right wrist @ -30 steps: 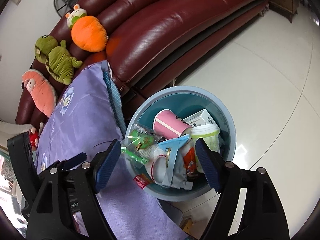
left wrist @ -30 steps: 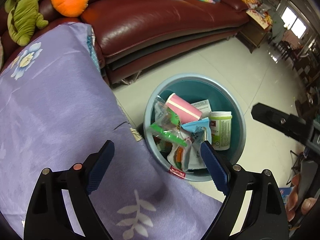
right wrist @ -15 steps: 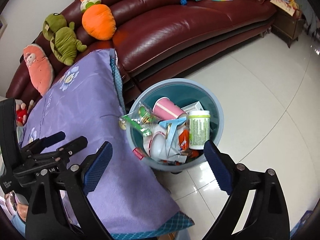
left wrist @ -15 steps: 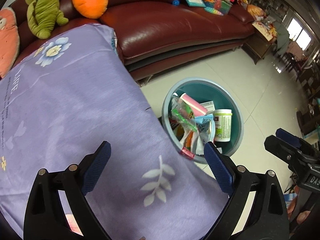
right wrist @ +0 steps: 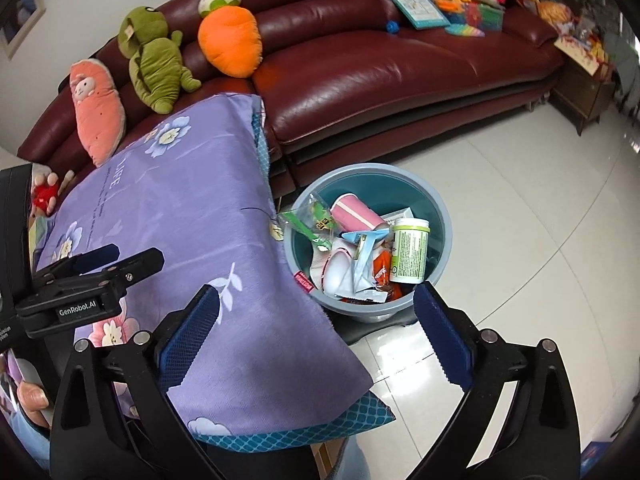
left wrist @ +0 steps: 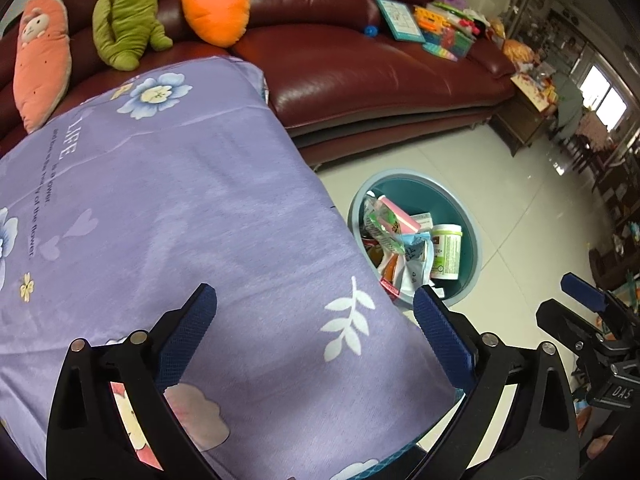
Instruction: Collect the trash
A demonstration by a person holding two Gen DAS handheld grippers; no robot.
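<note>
Right wrist view: both hand-held grippers, left [right wrist: 96,264] and right [right wrist: 316,332], have just spread open, empty; bin [right wrist: 436,204] mid-frame looks full, so next comes hunting leftover trash.

A home living room. A long, curved dark-red leather sofa [right wrist: 380,68] carries plush toys: an orange carrot [right wrist: 230,42], a green frog [right wrist: 154,58] and a pink figure [right wrist: 96,108]. Children's books and colourful toys [right wrist: 460,4] crowd its far end. Glossy white floor tiles [right wrist: 540,220] surround a purple floral cloth [right wrist: 180,220].
</note>
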